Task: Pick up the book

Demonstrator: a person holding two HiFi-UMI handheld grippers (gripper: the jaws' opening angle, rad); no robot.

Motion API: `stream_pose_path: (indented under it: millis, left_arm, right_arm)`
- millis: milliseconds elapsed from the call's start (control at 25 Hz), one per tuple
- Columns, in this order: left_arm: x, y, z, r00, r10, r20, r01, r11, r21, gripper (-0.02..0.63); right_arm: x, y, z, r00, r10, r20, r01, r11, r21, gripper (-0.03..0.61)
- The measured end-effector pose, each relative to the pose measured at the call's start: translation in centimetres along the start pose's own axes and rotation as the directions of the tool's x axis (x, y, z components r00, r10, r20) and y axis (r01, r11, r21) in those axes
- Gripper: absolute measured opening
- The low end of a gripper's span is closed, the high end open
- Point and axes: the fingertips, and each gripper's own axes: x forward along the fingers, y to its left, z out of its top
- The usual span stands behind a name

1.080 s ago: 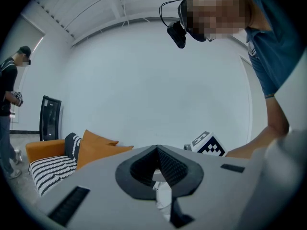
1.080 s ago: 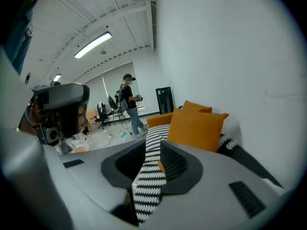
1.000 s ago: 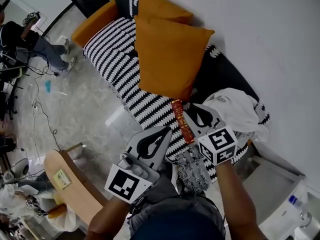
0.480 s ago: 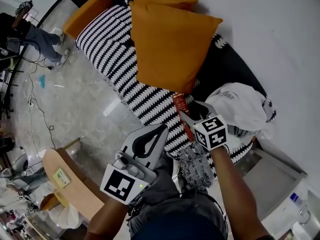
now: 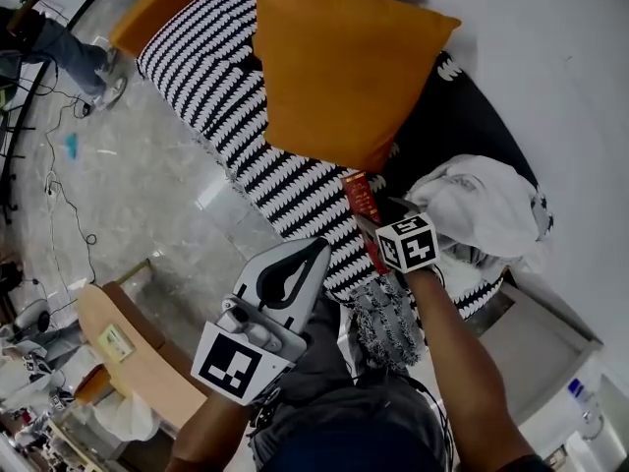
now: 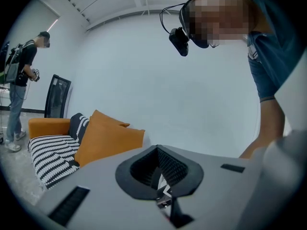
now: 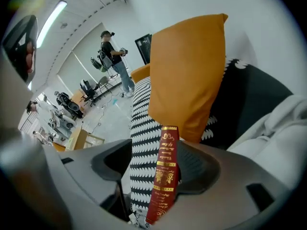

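A thin red book [image 5: 361, 207] with gold print stands on edge on the striped sofa seat, just below the orange cushion [image 5: 339, 67]. My right gripper [image 5: 376, 222] points steeply down around it. In the right gripper view the book [image 7: 164, 176] leans on the right-hand pad, with a gap to the left-hand pad; these jaws have just been opening with the book still between them. My left gripper [image 5: 311, 254] hovers lower left above the floor beside the sofa, its jaws together and empty, also in the left gripper view [image 6: 160, 169].
The sofa has a black-and-white striped throw [image 5: 246, 136] and a crumpled white cloth [image 5: 482, 209] at its right end. A wooden stool [image 5: 128, 352] stands at lower left and a white box [image 5: 536, 352] at lower right. A person [image 5: 59, 37] stands far left.
My right gripper has sunk toward the sofa seat with the book and its jaws have spread. The left gripper has dropped a little.
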Motion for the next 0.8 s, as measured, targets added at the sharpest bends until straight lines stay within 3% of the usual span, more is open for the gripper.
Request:
stream_pose_path:
  millis: [320, 800]
  left_arm:
    - [-0.1, 2.5, -1.6, 1.000, 0.022, 0.000, -0.022, 0.999, -0.043, 0.003]
    - [0.2, 3.9, -4.3, 0.999, 0.042, -0.015, -0.043, 0.995, -0.092, 0.003]
  right_arm:
    - [5.0, -1.8, -5.1, 0.987, -0.035, -0.158, 0.041, 0.999, 0.035, 0.290]
    - [8.5, -3.3, -8.7, 0.966, -0.038, -0.255, 0.054, 0.997, 0.054, 0.292]
